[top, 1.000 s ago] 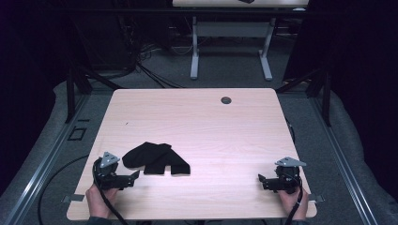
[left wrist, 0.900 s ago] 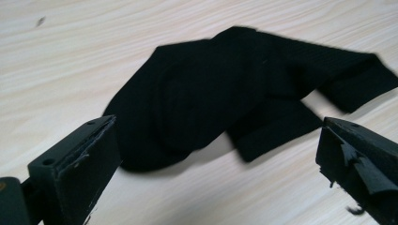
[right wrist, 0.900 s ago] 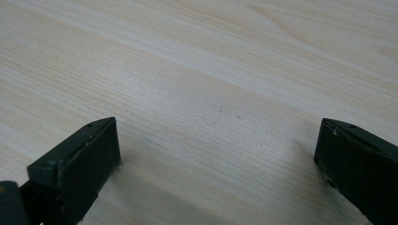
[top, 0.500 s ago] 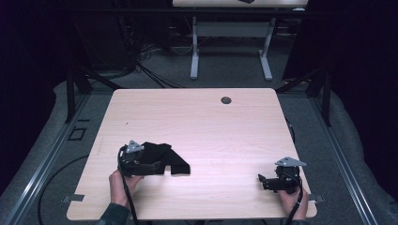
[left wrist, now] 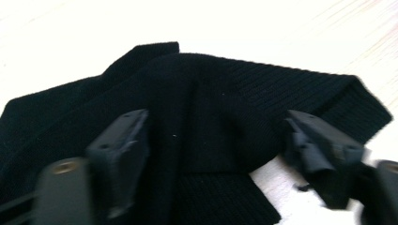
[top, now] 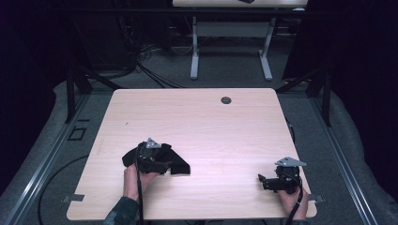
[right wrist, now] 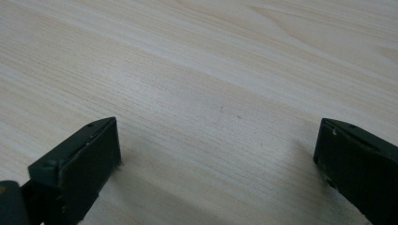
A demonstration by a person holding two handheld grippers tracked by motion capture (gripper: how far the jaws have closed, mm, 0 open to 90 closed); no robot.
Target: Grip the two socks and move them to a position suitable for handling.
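We take the black cloth (top: 157, 161) as our landmark: it lies crumpled on the table (top: 197, 122), toward the near left part of the top. Our left gripper (top: 159, 165) sits right over the cloth, and in the left gripper view its jaws straddle a raised fold of the ribbed fabric (left wrist: 211, 108). They have just been closing, with the cloth between them, but the pads (left wrist: 124, 136) do not yet press on it, so nothing is grasped yet. We judge that the gripper is set low and square over the fold so that the jaws can pinch it. Our right gripper (top: 265, 182) rests well to the right of the cloth, near the table's front right corner, jaws spread wide over bare wood (right wrist: 202, 93) and holding nothing, probably waiting out of the way.
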